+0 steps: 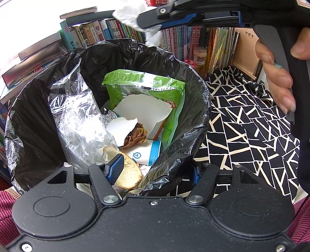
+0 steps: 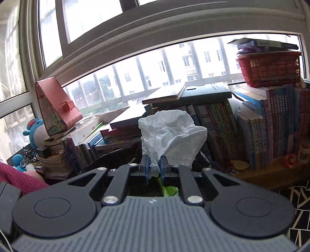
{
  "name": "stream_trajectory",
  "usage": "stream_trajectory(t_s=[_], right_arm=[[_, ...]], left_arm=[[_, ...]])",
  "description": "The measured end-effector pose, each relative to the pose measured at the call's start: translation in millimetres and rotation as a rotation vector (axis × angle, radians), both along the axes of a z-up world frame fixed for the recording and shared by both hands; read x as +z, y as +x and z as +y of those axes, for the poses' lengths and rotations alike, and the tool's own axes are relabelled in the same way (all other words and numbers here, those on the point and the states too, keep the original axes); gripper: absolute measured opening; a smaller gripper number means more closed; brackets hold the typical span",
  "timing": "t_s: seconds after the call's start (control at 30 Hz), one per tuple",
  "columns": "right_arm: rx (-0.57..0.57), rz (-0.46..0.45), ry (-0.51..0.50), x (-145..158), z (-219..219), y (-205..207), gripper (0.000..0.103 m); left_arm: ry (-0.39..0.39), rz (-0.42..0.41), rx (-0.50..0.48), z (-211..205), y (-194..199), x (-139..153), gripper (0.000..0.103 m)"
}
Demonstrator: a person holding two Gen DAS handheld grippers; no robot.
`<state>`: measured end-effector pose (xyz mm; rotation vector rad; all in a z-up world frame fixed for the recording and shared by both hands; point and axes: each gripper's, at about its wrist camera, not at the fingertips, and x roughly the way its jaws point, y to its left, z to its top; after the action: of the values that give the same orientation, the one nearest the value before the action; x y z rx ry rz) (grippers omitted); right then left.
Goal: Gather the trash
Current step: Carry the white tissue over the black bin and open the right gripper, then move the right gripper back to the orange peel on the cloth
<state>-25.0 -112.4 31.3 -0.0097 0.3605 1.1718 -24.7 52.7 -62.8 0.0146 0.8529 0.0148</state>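
Note:
A bin lined with a black bag (image 1: 38,116) fills the left wrist view. Inside lie a green wrapper (image 1: 145,85), white paper pieces (image 1: 143,108), a clear plastic bag (image 1: 81,120), a paper cup (image 1: 147,155) and a bread slice (image 1: 129,174). My left gripper (image 1: 155,171) is open at the bin's near rim, its left pad (image 1: 114,168) beside the bread. Above the bin's far rim, my right gripper (image 1: 140,20) is shut on a crumpled white tissue (image 1: 131,13). In the right wrist view the tissue (image 2: 170,135) bulges out past the right gripper (image 2: 155,166).
Rows of books (image 1: 116,31) stand behind the bin, with more stacked under the window (image 2: 271,120). A black-and-white patterned cloth (image 1: 242,126) lies right of the bin. A hand (image 1: 277,77) holds the right gripper's handle. A red basket (image 2: 269,67) tops the books.

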Motion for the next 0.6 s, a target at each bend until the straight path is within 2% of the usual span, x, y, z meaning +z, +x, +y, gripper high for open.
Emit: stream_trajectory(t_s=[0.07, 0.1, 0.17, 0.2, 0.23, 0.43, 0.6], right_arm=[[0.035, -0.008, -0.013, -2.1, 4.0, -5.2, 0.032], [0.043, -0.012, -0.022, -3.2, 5.6, -7.0, 0.043], [0.052, -0.008, -0.025, -5.6, 6.2, -8.3, 0.058], [0.05, -0.004, -0.024, -6.4, 6.0, -7.6, 0.069], [0.047, 0.0, -0.02, -7.1, 4.6, -6.3, 0.074], [0.007, 0.004, 0.0, -7.7, -0.2, 0.0, 0.085], [-0.067, 0.018, 0.013, -10.4, -4.8, 10.7, 0.089]], left_arm=[[0.001, 0.0, 0.0, -0.1, 0.0, 0.0, 0.065], [0.001, -0.001, 0.0, 0.0, 0.0, -0.1, 0.065], [0.001, 0.0, 0.0, -0.3, -0.3, 0.0, 0.065], [0.001, -0.001, -0.001, -0.3, -0.3, -0.1, 0.065], [0.001, -0.001, -0.001, -0.3, -0.4, -0.1, 0.065], [0.001, 0.0, -0.001, -0.1, -0.2, -0.2, 0.065], [0.003, -0.001, -0.001, -0.3, -0.2, -0.1, 0.065]])
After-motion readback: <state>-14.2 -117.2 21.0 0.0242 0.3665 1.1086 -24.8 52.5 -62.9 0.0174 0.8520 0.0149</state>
